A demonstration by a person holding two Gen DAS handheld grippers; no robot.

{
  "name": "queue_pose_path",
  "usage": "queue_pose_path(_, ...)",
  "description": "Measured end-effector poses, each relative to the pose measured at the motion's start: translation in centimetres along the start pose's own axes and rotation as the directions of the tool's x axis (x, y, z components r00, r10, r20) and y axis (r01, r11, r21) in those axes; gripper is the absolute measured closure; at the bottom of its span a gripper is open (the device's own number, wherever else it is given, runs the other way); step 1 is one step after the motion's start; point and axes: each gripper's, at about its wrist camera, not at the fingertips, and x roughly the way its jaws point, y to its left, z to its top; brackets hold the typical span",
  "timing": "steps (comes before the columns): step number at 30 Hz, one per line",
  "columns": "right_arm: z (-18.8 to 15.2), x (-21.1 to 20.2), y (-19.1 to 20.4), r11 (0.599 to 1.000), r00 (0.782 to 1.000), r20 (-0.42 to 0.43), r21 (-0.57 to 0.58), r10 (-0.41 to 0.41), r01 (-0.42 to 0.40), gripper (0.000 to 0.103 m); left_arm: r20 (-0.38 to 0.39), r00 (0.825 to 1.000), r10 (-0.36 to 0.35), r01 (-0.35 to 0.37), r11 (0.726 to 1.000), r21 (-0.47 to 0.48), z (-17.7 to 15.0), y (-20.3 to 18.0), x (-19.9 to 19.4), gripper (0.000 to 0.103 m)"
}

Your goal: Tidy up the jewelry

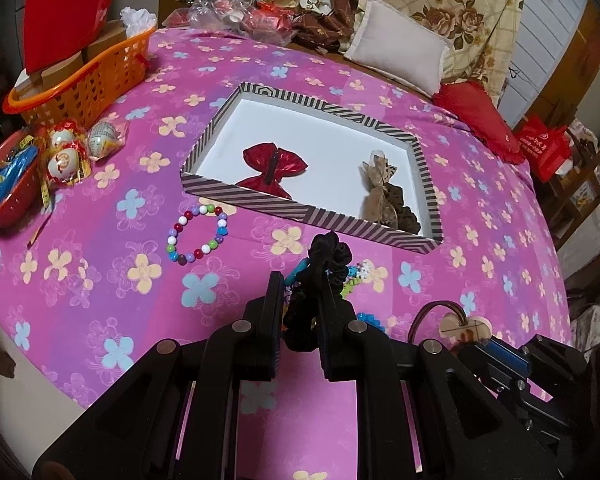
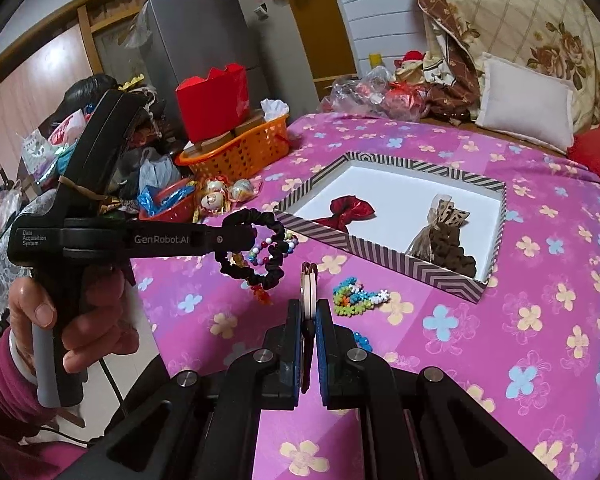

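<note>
My left gripper is shut on a black scrunchie, held above the pink flowered bedspread; it also shows in the right wrist view. My right gripper is shut on a flat heart-shaped hair tie with a brown loop, seen too in the left wrist view. The striped box holds a red bow, a beige bow and a brown scrunchie. A coloured bead bracelet and a blue-green beaded piece lie on the bed near the box.
An orange basket with boxes and a red bag stands at the left. A red bowl and wrapped eggs lie beside it. A white pillow and red cushion are behind the box.
</note>
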Motion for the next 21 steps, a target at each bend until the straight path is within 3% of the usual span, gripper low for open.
queue_pose_path(5, -0.2, 0.0, 0.1, 1.000, 1.000, -0.007, 0.000, -0.002, 0.002, 0.097, -0.015, 1.000, 0.003, -0.003, 1.000, 0.000, -0.5, 0.0, 0.1, 0.089)
queue_pose_path(14, -1.0, 0.8, 0.1, 1.000, 0.999, -0.033, 0.003, -0.002, 0.002, 0.097, -0.110, 0.994, 0.008, -0.008, 1.000, 0.003, -2.1, 0.6, 2.8, 0.089)
queue_pose_path(21, -1.2, 1.0, 0.1, 1.000, 0.999, -0.034, 0.009, -0.001, 0.001, 0.097, -0.109, 0.994, 0.021, -0.020, 1.000, 0.011, -2.4, 1.0, 3.2, 0.089)
